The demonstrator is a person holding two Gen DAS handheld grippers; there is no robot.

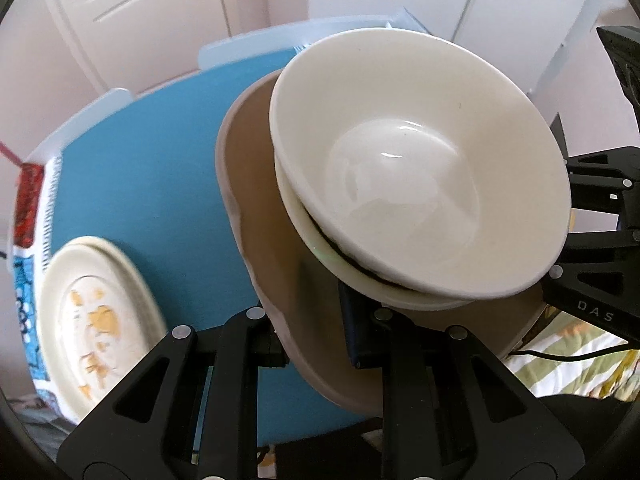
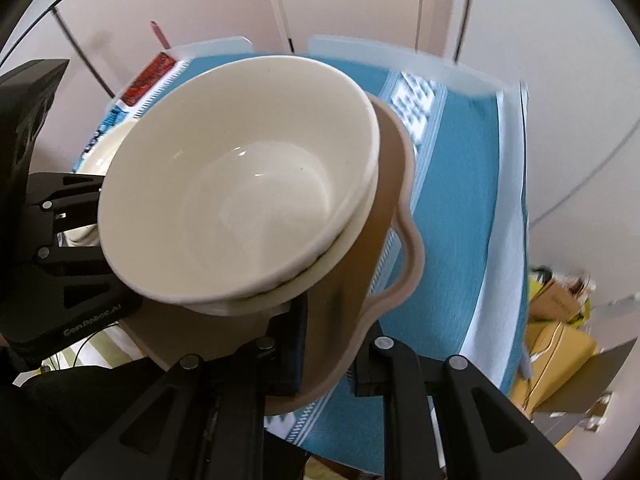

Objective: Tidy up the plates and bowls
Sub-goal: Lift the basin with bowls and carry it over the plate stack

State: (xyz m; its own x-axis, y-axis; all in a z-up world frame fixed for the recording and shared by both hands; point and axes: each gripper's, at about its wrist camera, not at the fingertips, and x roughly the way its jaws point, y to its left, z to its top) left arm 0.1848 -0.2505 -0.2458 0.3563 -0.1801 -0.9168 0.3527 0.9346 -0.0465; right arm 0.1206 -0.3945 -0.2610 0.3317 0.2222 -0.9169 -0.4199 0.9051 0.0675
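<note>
Above the table, I clamp my left tool and right tool on opposite rims of a tan plate, keeping its stacked bowls balanced.

A white table carries a teal woven cloth; on the cloth lies a cream oval plate with orange stains.

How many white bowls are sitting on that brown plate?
2. The top bowl is nested inside a lower bowl, of which only the rim shows. Both sit on the brown plate. More could be hidden underneath.
</note>
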